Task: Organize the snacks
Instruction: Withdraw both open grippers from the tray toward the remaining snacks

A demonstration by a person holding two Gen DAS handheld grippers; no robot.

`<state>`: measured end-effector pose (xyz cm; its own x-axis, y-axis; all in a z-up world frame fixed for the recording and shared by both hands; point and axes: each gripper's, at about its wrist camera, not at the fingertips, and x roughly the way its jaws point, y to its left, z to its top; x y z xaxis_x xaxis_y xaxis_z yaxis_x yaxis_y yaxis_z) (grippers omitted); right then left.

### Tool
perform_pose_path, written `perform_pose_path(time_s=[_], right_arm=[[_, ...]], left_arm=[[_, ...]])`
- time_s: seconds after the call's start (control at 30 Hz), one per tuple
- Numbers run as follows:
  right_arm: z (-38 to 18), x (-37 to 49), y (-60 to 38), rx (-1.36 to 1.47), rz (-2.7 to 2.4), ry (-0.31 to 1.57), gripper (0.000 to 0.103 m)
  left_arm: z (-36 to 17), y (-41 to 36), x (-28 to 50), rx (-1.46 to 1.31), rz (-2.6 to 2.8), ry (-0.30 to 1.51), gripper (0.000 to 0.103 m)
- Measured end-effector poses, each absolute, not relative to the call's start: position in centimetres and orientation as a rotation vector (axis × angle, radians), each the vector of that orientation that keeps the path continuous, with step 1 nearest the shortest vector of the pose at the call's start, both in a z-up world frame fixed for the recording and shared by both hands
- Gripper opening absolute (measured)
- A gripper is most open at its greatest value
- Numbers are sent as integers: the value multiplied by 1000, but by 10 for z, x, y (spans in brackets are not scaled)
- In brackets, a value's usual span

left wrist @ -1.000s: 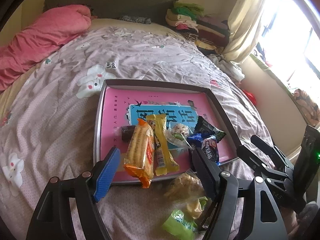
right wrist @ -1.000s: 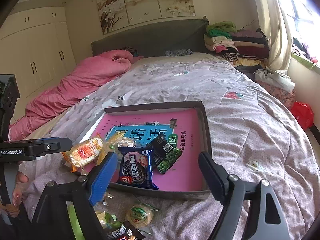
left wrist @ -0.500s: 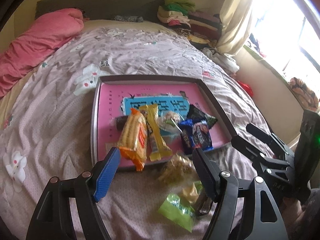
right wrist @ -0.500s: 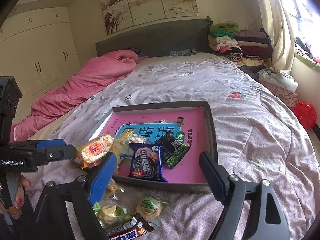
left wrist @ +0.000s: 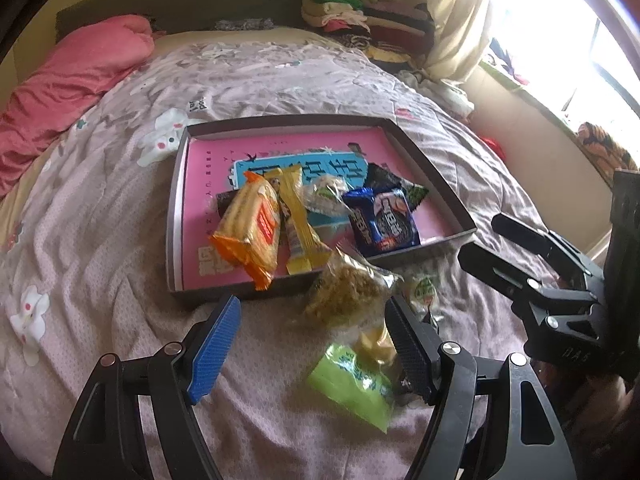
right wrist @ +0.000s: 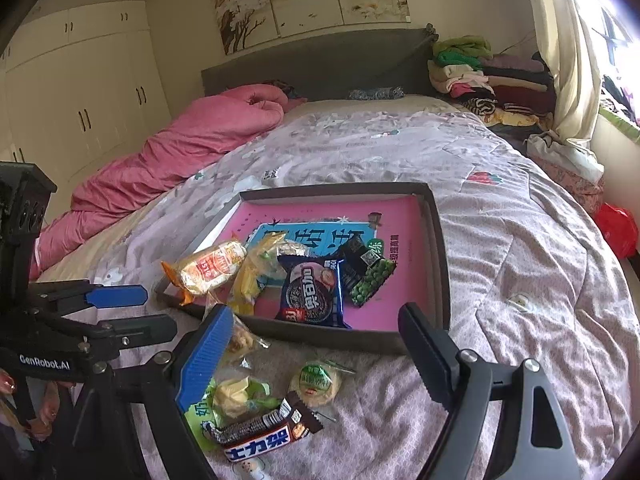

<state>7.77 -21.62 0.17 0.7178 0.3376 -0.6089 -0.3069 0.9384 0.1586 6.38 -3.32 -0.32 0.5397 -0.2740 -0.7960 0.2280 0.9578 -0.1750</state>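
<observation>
Since a second ago both of my claws are pulling back from the tray (left wrist: 176,216), so more loose snacks on the bedspread (left wrist: 100,248) are coming into sight near me. I am holding my left claw (left wrist: 312,344) spread wide and empty above the crumbly clear packet (left wrist: 352,292), which is lying just outside the tray's near wall, with the green packet (left wrist: 352,380) beside my right-hand finger. My right claw (right wrist: 316,344) is likewise hanging released and empty over the round green-labelled cake (right wrist: 316,380) and the chocolate bar (right wrist: 264,432). Inside the tray the orange biscuit pack (left wrist: 252,232), yellow bar (left wrist: 300,228) and blue cookie pack (left wrist: 384,220) are already piling together, the orange one poking over the near wall. I am judging these packets as light, crinkly and slippery, with brittle contents, so I am planning to pinch the clear packet gently across its middle rather than by a sealed end.
</observation>
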Motion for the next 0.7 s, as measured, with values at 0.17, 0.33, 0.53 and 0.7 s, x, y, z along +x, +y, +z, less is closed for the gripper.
perform_pose_path(time_s=[0.17,0.33,0.53,0.7], right_arm=[[-1,74,-218,46,356,700,84],[-1,71,-219,48,354,713,84],[-3,67,-224,63,351,735,84],[-6,66,-228,71,346,765,85]], left_arm=[[-7,-39,59,-45,-314,971,76],[-10,-41,56,-44,-328,985,76],[-14,-41,53,-54,-334,1004,76],[-20,-45,52,-46,-345,1022,76]])
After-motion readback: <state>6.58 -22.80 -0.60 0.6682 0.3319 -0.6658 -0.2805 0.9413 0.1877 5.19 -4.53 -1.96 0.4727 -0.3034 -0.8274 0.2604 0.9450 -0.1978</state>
